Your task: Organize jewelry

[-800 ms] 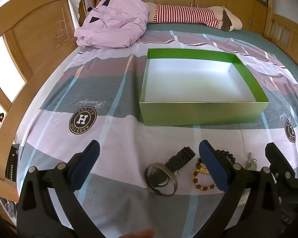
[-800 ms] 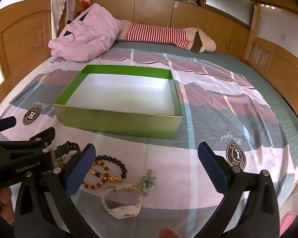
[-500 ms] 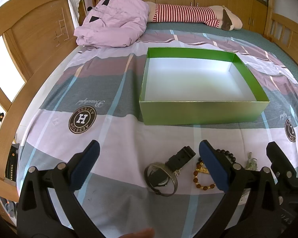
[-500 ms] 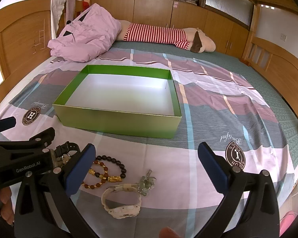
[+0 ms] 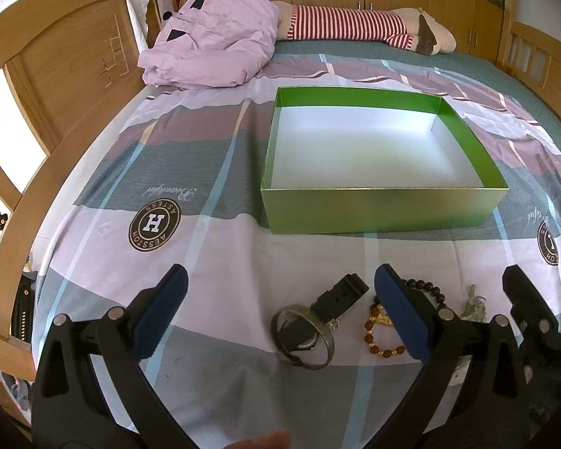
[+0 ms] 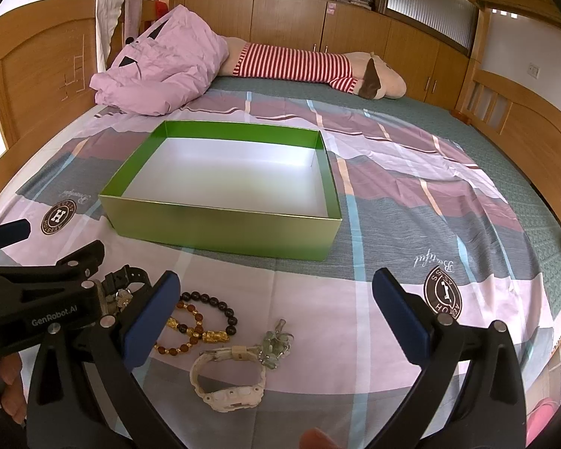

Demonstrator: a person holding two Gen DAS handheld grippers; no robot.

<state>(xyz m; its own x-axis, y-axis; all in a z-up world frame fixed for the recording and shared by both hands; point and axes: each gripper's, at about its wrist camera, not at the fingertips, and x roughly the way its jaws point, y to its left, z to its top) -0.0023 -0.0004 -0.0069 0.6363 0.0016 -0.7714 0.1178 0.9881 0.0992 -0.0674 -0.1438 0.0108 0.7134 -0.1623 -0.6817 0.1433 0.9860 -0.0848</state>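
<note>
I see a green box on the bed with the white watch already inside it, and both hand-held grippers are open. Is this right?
Not quite. The green box holds nothing yet; the white watch lies on the bedsheet in front of it, beside the bead bracelets, as the right wrist view shows. The left hand-held gripper and right hand-held gripper are open.

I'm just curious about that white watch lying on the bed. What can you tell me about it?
The white watch lies flat on the patterned bedsheet, in front of the green box and apart from it. It looks like chunky cream plastic, a sporty style, its case nearest the camera and its strap curled into a closed loop. A pale green trinket cluster sits against the strap's far end. The bead bracelets lie just to its left. Neither gripper touches it; it sits between the open right gripper's fingers.
</note>
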